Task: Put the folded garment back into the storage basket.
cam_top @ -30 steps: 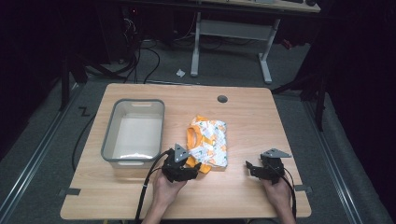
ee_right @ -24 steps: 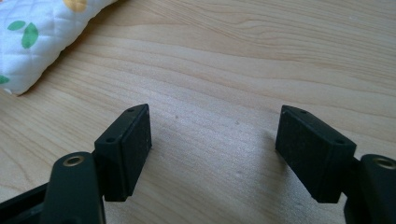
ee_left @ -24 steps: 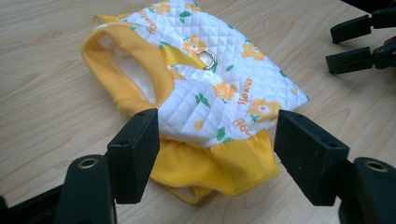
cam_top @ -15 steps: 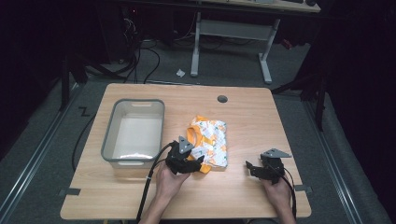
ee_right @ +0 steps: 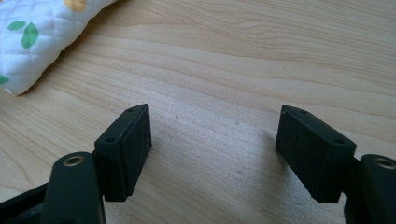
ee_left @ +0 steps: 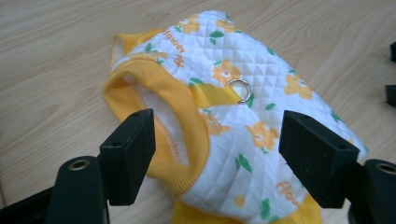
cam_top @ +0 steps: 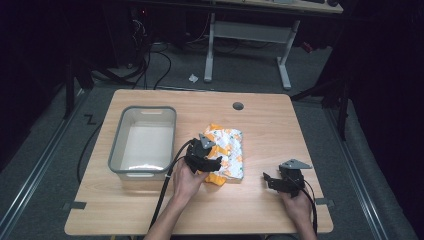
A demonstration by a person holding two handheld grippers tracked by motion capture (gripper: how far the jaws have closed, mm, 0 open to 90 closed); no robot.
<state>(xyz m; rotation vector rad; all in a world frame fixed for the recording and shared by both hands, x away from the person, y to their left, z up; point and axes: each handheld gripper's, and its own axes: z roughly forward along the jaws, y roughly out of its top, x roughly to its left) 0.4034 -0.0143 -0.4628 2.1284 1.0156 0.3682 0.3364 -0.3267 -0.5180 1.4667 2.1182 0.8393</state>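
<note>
Nearest you, your right tool (cam_top: 272,181) rests low over bare tabletop (cam_top: 260,210) with its jaws spread and nothing between them; in the right gripper view a corner of the quilted garment (ee_right: 32,39) lies off to its upper left, well clear of the jaws.

Your left tool (ee_left: 217,154) is also released, jaws wide, straddling the near end of the garment (ee_left: 233,116) but not yet pinching it. That piece, a small white quilted vest with yellow flowers, lies folded at the middle of the tabletop, just right of the grey tub (cam_top: 144,141).

Expect it to be light and soft, with some loft from the quilting: it will likely sag and unfold when lifted from one point. The yellow ribbed opening (ee_left: 180,121) between your left jaws looks like the firmest edge to bite, thick enough not to slip. The strap with the metal ring (ee_left: 240,90) is narrower and smooth, so probably a poorer hold. Close on the rib and take both layers.

Farther off, the tub sits empty, beside the garment and apart from it.
</note>
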